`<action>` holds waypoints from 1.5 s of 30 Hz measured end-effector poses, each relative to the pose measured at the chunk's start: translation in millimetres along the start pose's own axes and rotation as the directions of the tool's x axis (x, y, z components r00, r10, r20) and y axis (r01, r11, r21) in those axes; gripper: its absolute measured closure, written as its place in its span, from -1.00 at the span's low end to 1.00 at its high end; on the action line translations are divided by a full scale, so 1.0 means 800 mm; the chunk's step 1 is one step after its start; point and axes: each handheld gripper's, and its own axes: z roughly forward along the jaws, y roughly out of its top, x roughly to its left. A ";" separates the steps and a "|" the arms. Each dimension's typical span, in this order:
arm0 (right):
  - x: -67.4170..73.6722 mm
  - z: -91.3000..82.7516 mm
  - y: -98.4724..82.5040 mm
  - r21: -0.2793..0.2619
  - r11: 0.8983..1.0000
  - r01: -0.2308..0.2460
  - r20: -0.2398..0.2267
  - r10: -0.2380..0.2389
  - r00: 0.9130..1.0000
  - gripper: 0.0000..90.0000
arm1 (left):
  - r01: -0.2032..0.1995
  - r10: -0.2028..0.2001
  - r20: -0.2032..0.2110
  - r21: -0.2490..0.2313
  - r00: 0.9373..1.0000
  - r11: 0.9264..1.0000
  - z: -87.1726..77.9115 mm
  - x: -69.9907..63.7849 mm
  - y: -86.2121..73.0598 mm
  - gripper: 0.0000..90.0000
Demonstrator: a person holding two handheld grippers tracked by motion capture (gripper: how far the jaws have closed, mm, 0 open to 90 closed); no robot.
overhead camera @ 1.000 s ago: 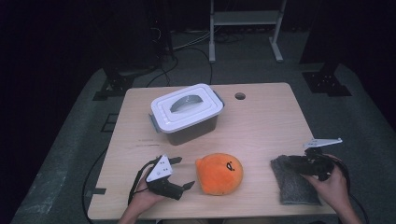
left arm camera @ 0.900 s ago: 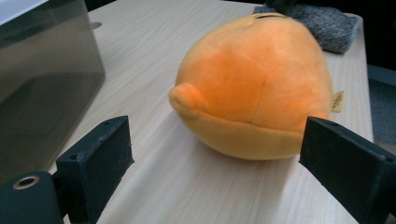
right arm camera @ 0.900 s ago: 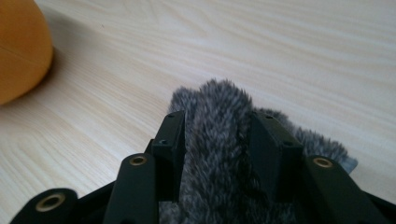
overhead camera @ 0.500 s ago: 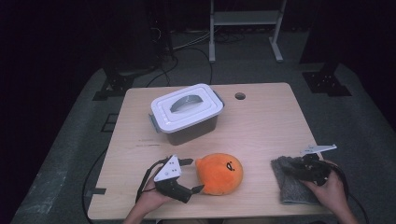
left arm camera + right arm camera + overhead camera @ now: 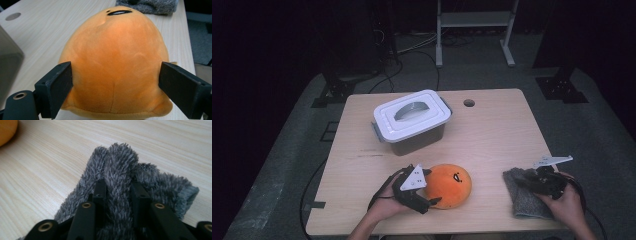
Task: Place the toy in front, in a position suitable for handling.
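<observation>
An orange plush with a small black face lies near the table's front edge. My left gripper stands open at its left side. In the left gripper view the plush sits between the two jaws of that gripper, which flank it without visibly squeezing it. At the front right lies a grey fuzzy cloth. My right gripper is down on its near-left part. Its jaws have just been closing. In the right gripper view, the gripper pinches a raised fold of the cloth.
A grey box with a white handled lid stands at the back left of the wooden table. A round hole is near the far edge. A metal rack stands on the floor beyond.
My left gripper has slid right until its jaws flank the plush. My right gripper has dipped onto the grey cloth and closed on a fold of it.
</observation>
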 end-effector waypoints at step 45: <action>0.136 0.021 0.088 -0.179 0.957 0.230 -0.397 -0.284 0.873 0.67 | -0.011 0.012 0.008 -0.055 1.000 0.998 0.013 0.001 -0.007 -0.75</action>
